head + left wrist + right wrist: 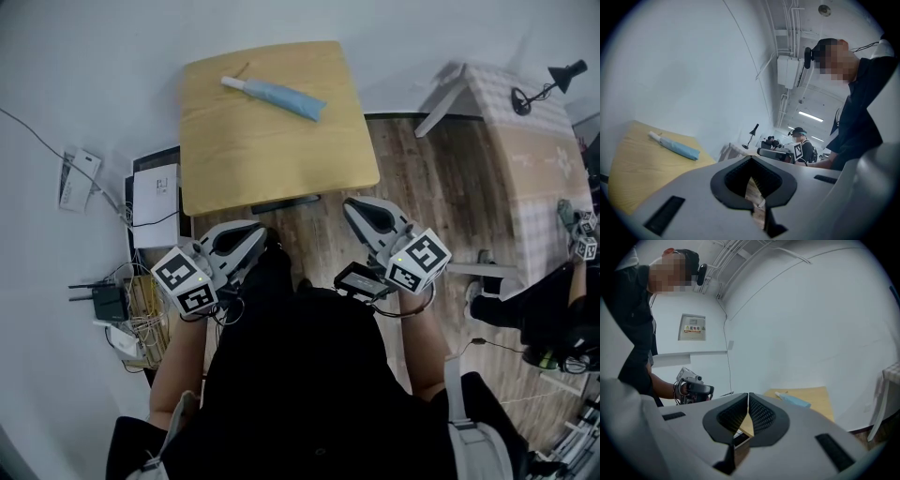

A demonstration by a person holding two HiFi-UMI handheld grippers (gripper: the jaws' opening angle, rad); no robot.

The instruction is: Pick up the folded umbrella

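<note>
Right now the folded umbrella (275, 97), light blue w/ a white handle end, is lying flat on the wooden table (281, 169), toward the table's far edge and slanting across the top. The left gripper (260, 232) is hovering just off the table's near edge, by its left corner, and pointing toward the table. Its jaws are sitting together w/ tips meeting, nothing btwn them. The right gripper (352, 204) is hanging by the table's near right corner, also off the top, w/ its jaws pressing together & gripping nothing. Both are sitting well apart from the umbrella. Left of the table, a white box (155, 197) and a black router (108, 300) w/ cables are lying on the floor by the wall. Right of the table, a 2nd table w/ a checked cloth (525, 131) is carrying a black desk lamp (548, 84).
</note>
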